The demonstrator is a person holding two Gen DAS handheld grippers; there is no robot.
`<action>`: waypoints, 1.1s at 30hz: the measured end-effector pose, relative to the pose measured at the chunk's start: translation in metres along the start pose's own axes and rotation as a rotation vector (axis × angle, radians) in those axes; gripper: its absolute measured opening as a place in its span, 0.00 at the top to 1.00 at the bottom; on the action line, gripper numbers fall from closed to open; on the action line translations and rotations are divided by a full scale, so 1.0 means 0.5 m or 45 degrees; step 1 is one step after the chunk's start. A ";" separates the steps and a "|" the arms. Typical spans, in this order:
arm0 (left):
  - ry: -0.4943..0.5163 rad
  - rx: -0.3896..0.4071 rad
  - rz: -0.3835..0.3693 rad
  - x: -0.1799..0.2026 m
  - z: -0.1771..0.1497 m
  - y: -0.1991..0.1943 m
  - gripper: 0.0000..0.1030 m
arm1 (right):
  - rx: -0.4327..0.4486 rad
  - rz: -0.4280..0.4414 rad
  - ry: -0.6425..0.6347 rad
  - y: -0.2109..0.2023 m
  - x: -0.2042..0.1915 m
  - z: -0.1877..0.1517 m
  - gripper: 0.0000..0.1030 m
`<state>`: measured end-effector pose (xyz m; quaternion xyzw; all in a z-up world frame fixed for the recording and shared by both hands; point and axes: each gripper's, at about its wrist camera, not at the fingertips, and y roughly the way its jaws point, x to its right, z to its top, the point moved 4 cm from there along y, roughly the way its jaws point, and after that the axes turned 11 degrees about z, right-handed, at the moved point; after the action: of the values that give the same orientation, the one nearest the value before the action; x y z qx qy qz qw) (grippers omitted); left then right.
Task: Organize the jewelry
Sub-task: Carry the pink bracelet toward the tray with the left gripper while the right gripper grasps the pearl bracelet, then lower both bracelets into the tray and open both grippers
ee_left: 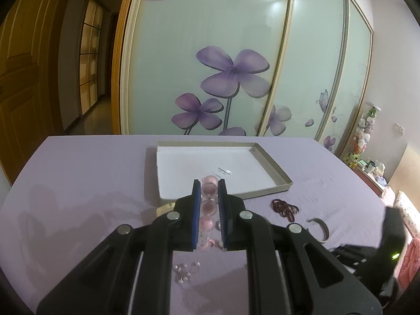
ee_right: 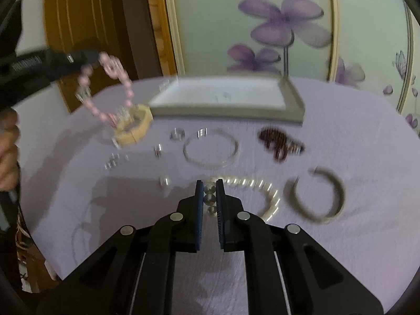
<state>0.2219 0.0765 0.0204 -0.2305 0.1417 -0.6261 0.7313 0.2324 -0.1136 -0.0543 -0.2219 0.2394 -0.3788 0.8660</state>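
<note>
My left gripper (ee_left: 209, 183) is shut on a pink bead bracelet (ee_left: 208, 207) and holds it above the purple table, just in front of the white shallow tray (ee_left: 270, 168). In the right wrist view the left gripper (ee_right: 92, 55) shows at the upper left with the pink bracelet (ee_right: 115, 89) hanging from it. My right gripper (ee_right: 209, 183) is shut on a pearl bead strand (ee_right: 252, 186) that lies on the table. The tray (ee_right: 291, 97) sits at the back.
On the purple cloth lie a wooden bangle (ee_right: 136, 126), a thin clear bangle (ee_right: 210, 147), a dark red bead bracelet (ee_right: 281, 141), a grey open cuff (ee_right: 317, 194) and several small rings (ee_right: 165, 181). A wardrobe stands behind the table.
</note>
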 end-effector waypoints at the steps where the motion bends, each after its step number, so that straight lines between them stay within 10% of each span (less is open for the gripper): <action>1: -0.001 0.000 0.000 0.000 0.005 0.003 0.88 | 0.017 0.005 -0.002 -0.006 0.001 0.011 0.91; 14: -0.026 0.016 -0.013 -0.001 0.079 0.069 0.88 | 0.174 0.021 -0.037 -0.015 0.042 0.155 0.91; 33: -0.024 -0.059 0.009 0.000 0.140 0.270 0.87 | 0.083 -0.044 -0.014 0.157 0.171 0.266 0.91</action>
<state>0.3715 0.1024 0.0108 -0.2528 0.1499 -0.6178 0.7293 0.4041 -0.1035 -0.0148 -0.1998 0.2181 -0.4001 0.8674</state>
